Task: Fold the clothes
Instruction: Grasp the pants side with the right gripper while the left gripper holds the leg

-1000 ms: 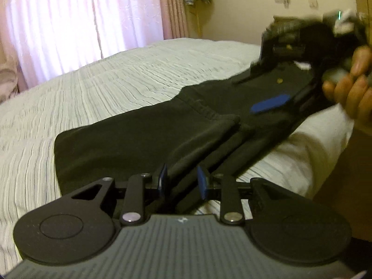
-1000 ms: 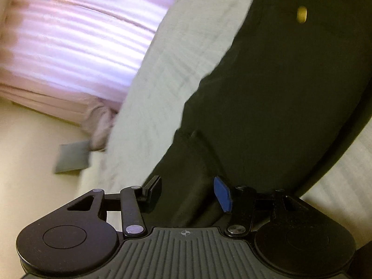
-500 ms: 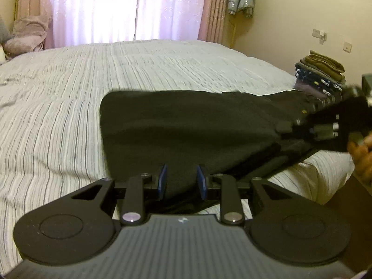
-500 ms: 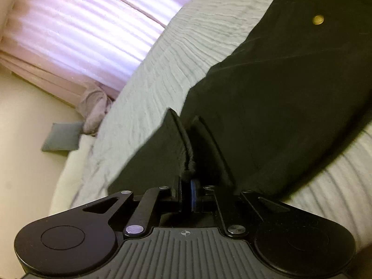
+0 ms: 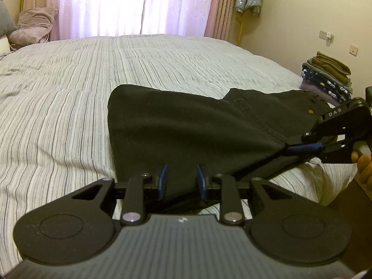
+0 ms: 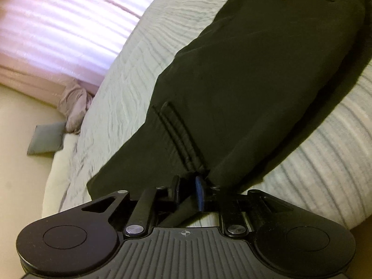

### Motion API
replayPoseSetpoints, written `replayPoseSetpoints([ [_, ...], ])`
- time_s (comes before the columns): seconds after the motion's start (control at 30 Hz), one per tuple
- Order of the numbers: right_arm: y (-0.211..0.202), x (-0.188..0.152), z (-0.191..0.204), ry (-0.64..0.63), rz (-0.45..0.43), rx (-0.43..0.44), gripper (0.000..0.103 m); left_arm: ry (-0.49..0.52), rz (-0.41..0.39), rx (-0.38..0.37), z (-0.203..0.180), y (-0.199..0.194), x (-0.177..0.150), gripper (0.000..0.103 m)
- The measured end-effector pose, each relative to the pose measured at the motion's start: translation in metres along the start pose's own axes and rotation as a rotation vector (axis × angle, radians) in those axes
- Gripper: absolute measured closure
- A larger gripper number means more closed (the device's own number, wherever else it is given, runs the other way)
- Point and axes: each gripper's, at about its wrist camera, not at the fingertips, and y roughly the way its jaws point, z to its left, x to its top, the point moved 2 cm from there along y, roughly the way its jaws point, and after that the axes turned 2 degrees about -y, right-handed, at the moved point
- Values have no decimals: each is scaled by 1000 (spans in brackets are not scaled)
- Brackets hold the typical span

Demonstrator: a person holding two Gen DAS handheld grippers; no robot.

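Black trousers (image 5: 190,127) lie flat along the near edge of the striped bed (image 5: 93,74), with a brass button near the waistband on the right. My left gripper (image 5: 181,177) is open, its blue pads either side of the trousers' near edge. My right gripper (image 5: 302,150) shows at the right of the left wrist view, shut on the trousers' near edge, the fabric pulled taut. In the right wrist view the right gripper (image 6: 188,191) pinches a ridge of the trousers (image 6: 244,88).
A stack of folded clothes (image 5: 327,79) sits at the bed's far right corner. A pink blanket (image 5: 32,28) and grey pillow lie at the head of the bed by the curtains. The bed edge drops off right beside the trousers.
My right gripper has closed on the trousers' edge and pulled it taut. The left wrist view has swung from the waistband to face squarely across the bed; the left gripper has stayed open.
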Motion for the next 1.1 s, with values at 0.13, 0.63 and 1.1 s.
replayPoseSetpoints([
  [0.13,2,11,4,13,6,-26,84,-4,0,0,-2,1,-1,80],
  [0.63,20,33,12,-61,82,-28,52,-10,17,5,-3,3,0,79],
  [1.1,33,24,-8,-57,74,175,52,-25,33,16,-2,4,1,79],
])
